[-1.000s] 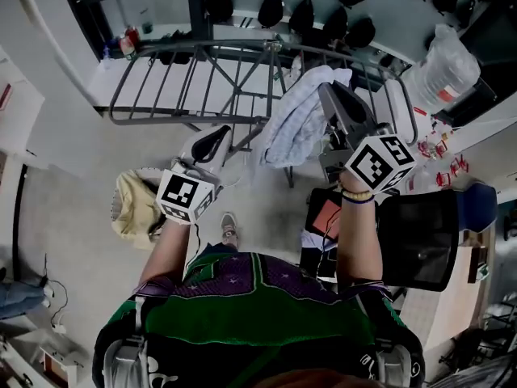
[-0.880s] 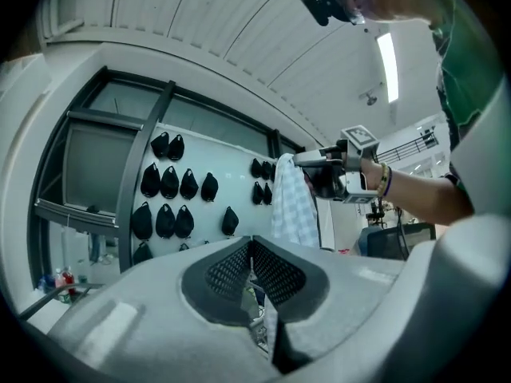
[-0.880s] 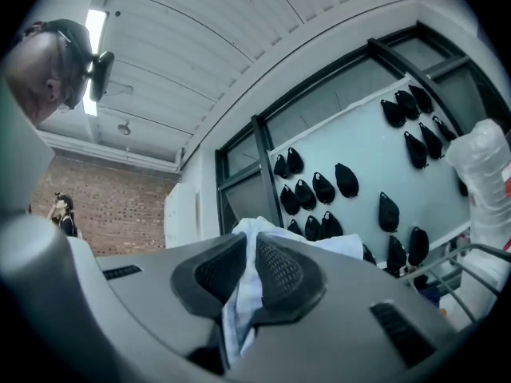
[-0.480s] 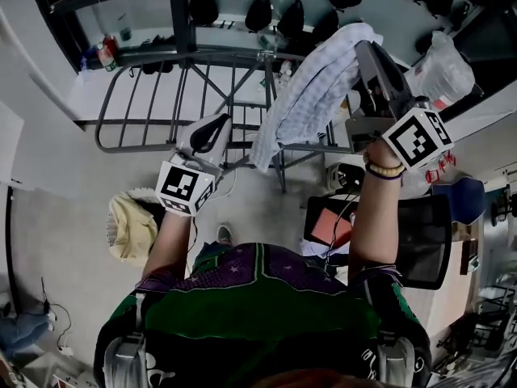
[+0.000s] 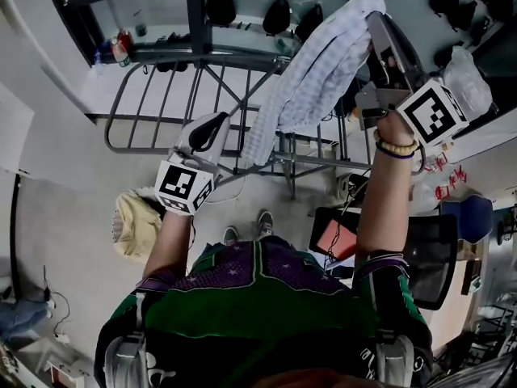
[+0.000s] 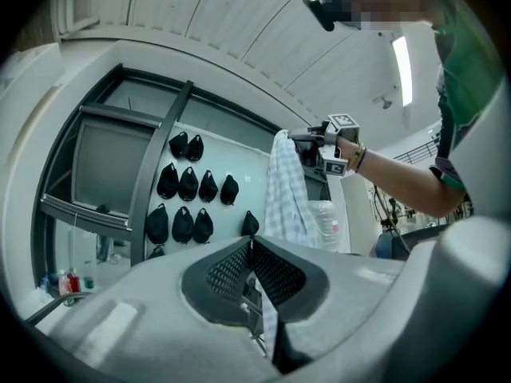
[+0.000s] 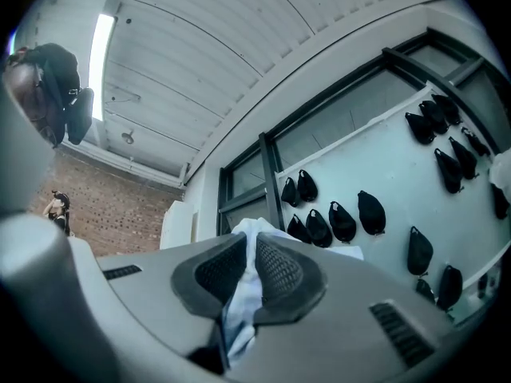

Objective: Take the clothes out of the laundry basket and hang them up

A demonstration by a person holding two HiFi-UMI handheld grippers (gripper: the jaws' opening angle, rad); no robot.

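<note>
cloth (image 5: 321,67): pale, checked, soft folds

We had the cloth (image 5: 315,79) hanging from the right gripper (image 5: 378,18), above the rack (image 5: 202,56). The basket (image 5: 133,225) stood left, nearer us.

Black caps (image 6: 188,184) on a pale wall (image 7: 391,166); clear plastic bottle (image 6: 326,222) nearby.

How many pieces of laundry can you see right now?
2. A checked cloth is gripped in the raised right claw; a cream piece lies in the laundry basket on the floor at left. More may be hidden under it.
</note>
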